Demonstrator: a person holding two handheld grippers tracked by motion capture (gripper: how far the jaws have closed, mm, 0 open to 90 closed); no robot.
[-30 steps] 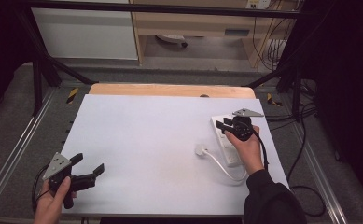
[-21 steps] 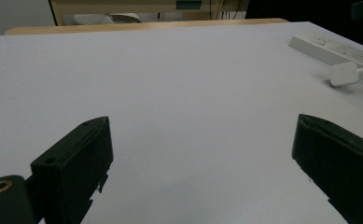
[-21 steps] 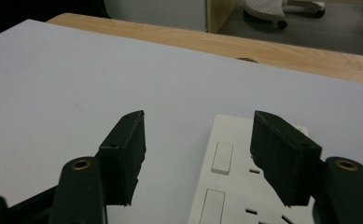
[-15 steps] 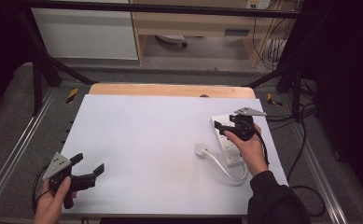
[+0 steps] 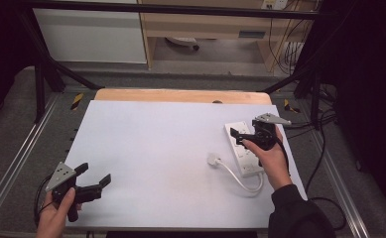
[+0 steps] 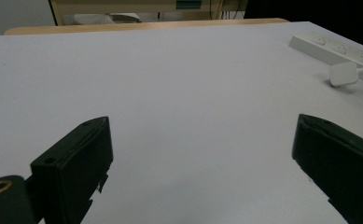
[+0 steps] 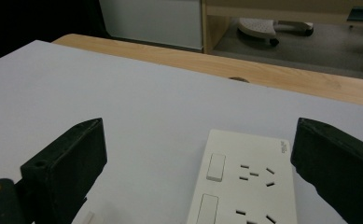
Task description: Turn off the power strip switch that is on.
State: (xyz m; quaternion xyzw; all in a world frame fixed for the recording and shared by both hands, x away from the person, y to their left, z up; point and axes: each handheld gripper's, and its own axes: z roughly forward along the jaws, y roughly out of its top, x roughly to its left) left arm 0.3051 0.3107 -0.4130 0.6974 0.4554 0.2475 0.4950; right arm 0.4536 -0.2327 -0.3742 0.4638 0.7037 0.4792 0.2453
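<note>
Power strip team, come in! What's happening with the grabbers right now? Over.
Right gripper over power strip, jaws just opened, nothing between. Left gripper open, idle near table corner. Plug lies loose beside strip. Nothing blocking.

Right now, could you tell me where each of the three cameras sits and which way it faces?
High view: fixed above the person's side, looking forward and down on the table; shows both forearms, left gripper and right gripper.
Left gripper view: rides the left gripper, looking across the table between its open jaws toward the plug.
Right gripper view: rides the right gripper, open just above the power strip, facing the wooden far edge.
All three share the power strip.
</note>
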